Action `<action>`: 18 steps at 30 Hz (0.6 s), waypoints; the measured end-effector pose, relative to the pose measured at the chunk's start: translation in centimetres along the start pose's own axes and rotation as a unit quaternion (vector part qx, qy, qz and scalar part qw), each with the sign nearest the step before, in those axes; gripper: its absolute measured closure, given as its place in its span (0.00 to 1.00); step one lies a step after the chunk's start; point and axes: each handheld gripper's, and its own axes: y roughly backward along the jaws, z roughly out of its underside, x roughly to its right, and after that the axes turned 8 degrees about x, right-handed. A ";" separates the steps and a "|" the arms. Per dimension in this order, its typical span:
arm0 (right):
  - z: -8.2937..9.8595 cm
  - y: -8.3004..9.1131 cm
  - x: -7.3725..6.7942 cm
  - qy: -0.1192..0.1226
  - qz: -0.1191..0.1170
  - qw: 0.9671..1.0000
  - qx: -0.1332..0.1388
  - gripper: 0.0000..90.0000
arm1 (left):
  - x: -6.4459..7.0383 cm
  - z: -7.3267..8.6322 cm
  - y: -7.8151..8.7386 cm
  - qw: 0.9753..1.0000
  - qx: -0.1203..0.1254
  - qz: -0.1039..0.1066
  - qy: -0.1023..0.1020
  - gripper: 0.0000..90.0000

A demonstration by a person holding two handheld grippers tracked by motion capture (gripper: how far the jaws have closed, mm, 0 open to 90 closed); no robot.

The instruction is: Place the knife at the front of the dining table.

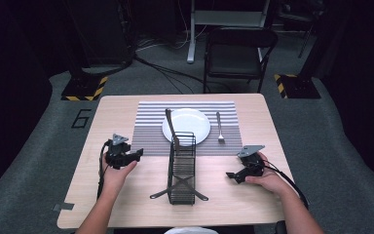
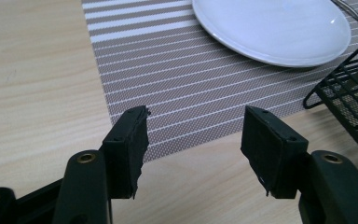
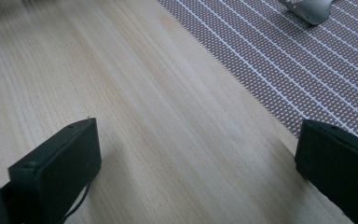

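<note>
Two hand-held grippers are held over the bench (image 1: 126, 204): the left hand-held gripper (image 1: 135, 155) at centre left, jaws apart; the wire rack (image 1: 181, 168) at centre, below the plate (image 1: 186, 126); the right hand-held gripper (image 1: 231, 175) at lower right, jaws apart and empty.

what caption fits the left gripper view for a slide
Open left tongs over the striped placemat edge, white plate ahead.

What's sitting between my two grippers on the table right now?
The black wire basket stands between the left gripper and right gripper, seen in the high view.
</note>
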 end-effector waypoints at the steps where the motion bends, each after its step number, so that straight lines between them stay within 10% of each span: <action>1: 0.0 0.0 0.0 0.000 0.000 1.000 0.000 0.00 | 0.0 0.0 0.0 1.000 0.000 0.000 0.000 0.45; 18: 0.0 0.0 0.0 0.000 0.000 1.000 0.000 0.00 | 2.5 -3.8 1.2 0.999 0.006 0.045 -0.011 0.56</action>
